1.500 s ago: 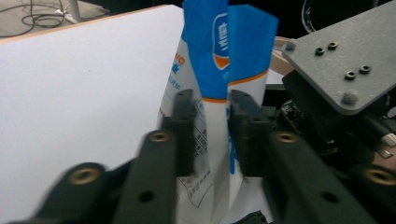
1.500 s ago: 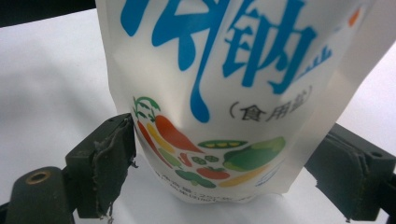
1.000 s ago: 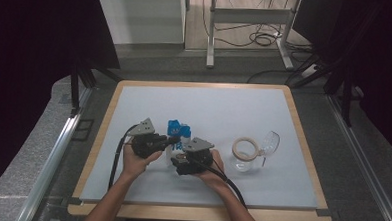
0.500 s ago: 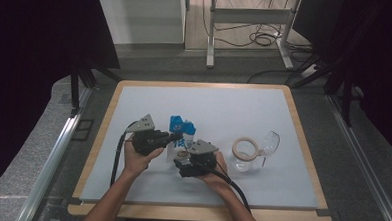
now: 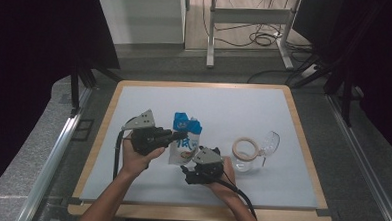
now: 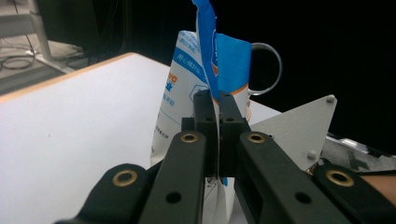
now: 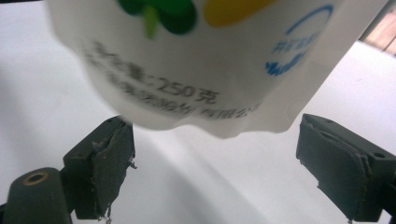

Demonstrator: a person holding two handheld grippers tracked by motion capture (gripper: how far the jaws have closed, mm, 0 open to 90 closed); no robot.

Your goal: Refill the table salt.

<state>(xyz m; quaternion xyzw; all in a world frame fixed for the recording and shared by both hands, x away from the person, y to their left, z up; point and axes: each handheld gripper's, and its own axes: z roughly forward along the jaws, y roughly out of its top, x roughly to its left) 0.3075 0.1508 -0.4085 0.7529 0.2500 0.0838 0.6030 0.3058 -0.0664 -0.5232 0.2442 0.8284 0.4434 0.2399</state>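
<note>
A white and blue pouch [image 5: 183, 140] hangs upright just above the white table [image 5: 224, 104], and my left gripper [image 5: 174, 136] is shut on its edge. In the left gripper view the two jaws [image 6: 215, 100] press together on the pouch's [image 6: 180, 102] blue side seam. My right gripper [image 5: 190, 169] is just in front of and below the pouch, open. The right gripper view has the wide-apart pads [image 7: 109, 163] either side of the pouch's bottom edge [image 7: 187, 70], which hangs above them untouched.
A roll of beige tape [image 5: 246, 147] lies to the right of the pouch. A clear glass [image 5: 265, 146] lies on its side against it. The table's wooden frame [image 5: 303, 140] borders the mat. Cables trail from both grippers toward the near edge.
My left gripper has risen with the pouch, which now hangs more upright. My right gripper has drifted toward the near edge and sits under the pouch's bottom.
</note>
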